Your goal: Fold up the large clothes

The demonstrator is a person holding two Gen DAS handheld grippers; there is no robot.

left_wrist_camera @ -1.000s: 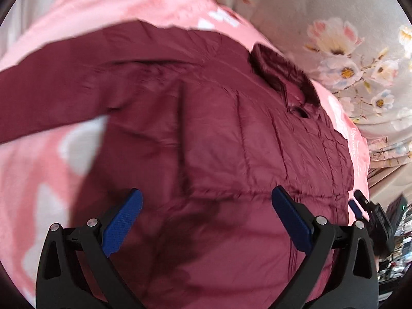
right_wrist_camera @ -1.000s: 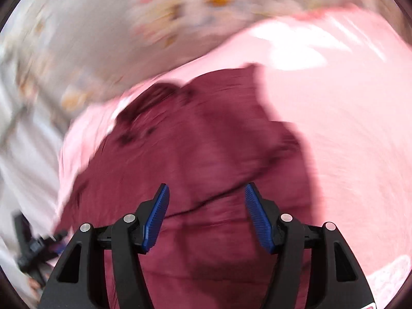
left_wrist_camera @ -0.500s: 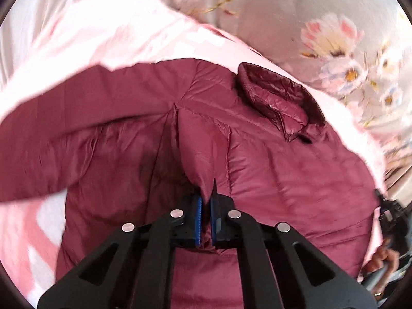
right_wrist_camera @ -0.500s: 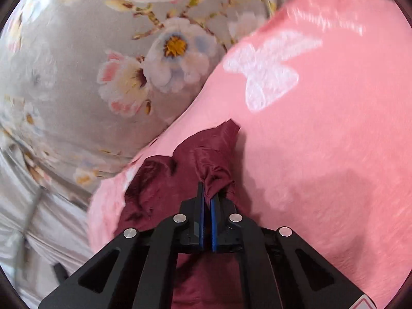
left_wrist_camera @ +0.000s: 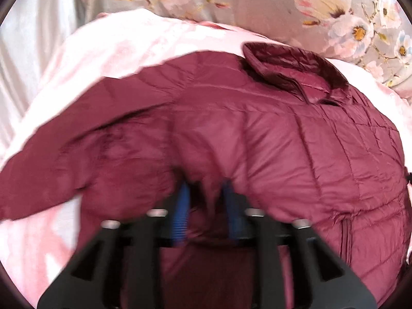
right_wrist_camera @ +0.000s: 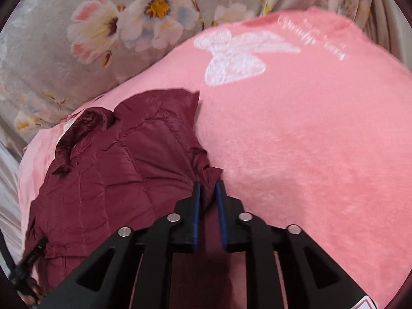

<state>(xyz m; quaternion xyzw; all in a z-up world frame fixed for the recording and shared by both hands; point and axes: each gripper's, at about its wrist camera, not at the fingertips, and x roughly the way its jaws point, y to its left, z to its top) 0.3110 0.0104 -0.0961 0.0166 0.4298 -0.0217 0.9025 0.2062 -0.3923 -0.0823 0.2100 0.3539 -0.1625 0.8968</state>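
A dark red quilted jacket [left_wrist_camera: 296, 149] lies on a pink blanket [left_wrist_camera: 123, 41], collar [left_wrist_camera: 288, 69] at the far side, one sleeve [left_wrist_camera: 64, 164] stretched out to the left. My left gripper [left_wrist_camera: 206, 190] has its blue pads a small gap apart with a bunch of jacket fabric between them; the view is blurred. In the right wrist view the jacket [right_wrist_camera: 116, 159] lies left of centre. My right gripper [right_wrist_camera: 208, 184] has its pads slightly apart around the gathered edge of the jacket.
The pink blanket [right_wrist_camera: 309, 134] with a white butterfly print [right_wrist_camera: 237, 54] spreads to the right. Grey floral bedding [right_wrist_camera: 103, 33] lies beyond it, also in the left wrist view [left_wrist_camera: 334, 13]. A black strap [right_wrist_camera: 28, 260] shows at the lower left.
Both grippers, clamped tight on jacket fabric half a second ago, now show small gaps between the pads. The jacket body looks spread wider and the right side lies lower.
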